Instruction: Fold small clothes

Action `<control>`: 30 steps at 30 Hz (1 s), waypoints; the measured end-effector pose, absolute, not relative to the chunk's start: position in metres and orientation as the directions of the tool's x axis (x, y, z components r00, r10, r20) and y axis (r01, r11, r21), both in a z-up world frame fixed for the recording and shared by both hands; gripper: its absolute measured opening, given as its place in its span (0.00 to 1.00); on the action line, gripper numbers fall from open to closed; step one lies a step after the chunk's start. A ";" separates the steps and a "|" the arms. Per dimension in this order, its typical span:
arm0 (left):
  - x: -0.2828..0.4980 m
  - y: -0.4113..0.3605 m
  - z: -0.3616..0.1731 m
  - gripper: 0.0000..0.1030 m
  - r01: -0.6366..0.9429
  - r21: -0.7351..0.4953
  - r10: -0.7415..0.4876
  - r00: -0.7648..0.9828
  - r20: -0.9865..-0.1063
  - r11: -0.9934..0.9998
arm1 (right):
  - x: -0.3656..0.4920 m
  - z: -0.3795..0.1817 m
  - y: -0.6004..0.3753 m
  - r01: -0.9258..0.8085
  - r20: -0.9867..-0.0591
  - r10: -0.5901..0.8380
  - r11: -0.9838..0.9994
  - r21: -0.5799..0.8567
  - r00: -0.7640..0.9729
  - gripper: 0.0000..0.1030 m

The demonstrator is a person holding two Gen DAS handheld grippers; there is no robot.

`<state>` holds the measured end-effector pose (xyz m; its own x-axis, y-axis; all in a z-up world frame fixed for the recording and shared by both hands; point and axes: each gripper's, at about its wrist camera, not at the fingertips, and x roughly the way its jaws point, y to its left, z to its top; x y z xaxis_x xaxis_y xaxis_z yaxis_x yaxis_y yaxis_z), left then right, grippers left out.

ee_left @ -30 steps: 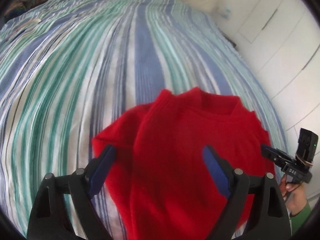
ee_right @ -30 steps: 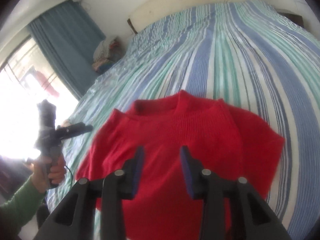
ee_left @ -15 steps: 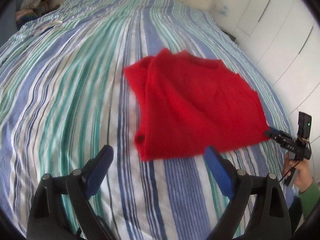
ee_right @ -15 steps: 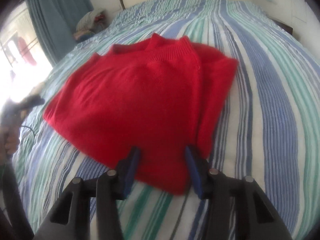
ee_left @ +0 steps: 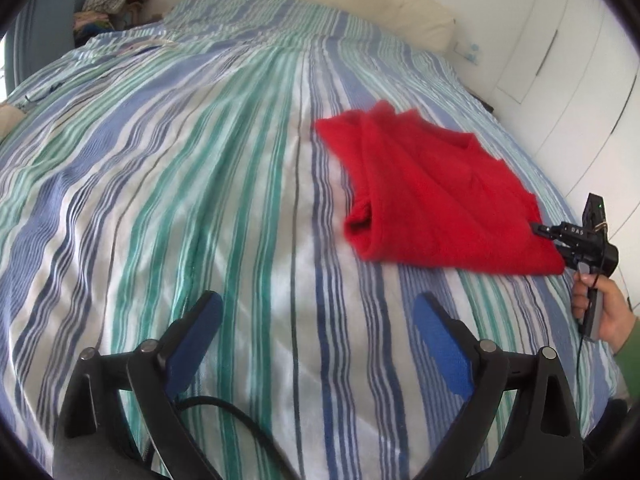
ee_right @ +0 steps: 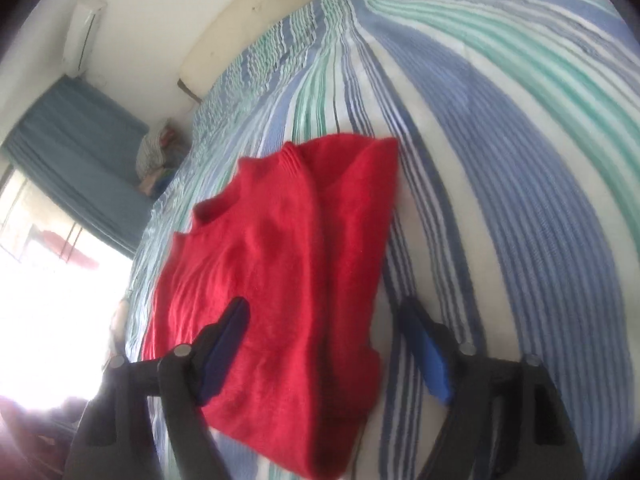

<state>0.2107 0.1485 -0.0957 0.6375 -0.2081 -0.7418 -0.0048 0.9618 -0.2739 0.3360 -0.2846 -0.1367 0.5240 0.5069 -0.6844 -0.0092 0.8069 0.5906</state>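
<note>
A red knit sweater (ee_left: 432,196) lies folded on the striped bedspread (ee_left: 200,168), right of centre in the left wrist view. My left gripper (ee_left: 316,332) is open and empty, well back from it over bare bedspread. My right gripper (ee_right: 328,344) is open, its jaws wide apart just above the sweater's (ee_right: 288,264) near edge, holding nothing. In the left wrist view the right gripper (ee_left: 576,236) shows at the sweater's right corner, in a hand.
A cream headboard cushion (ee_left: 340,4) runs along the far end of the bed. White wardrobe doors (ee_left: 560,60) stand to the right. A pile of clothes (ee_left: 116,4) sits at the far left by a blue curtain (ee_right: 76,152).
The sweater was held up by both grippers, then laid on the bed. My left gripper drew back and to the left. My right gripper opened wide and let the sweater go.
</note>
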 end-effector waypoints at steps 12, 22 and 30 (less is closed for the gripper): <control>0.204 0.184 -0.065 0.94 -0.048 -0.338 -0.214 0.688 -0.694 0.940 | 0.351 -0.009 -0.142 -0.195 -0.659 0.476 0.869 0.455 0.583 0.11; 0.206 0.219 -0.075 0.94 -0.145 -0.367 -0.181 0.673 -0.717 0.919 | 0.374 -0.089 0.056 -0.359 -0.755 0.559 0.821 0.444 0.342 0.36; 0.207 0.222 -0.072 0.94 -0.133 -0.423 -0.235 0.665 -0.709 0.896 | 0.349 -0.064 0.019 -0.404 -0.513 0.815 0.579 0.708 0.269 0.62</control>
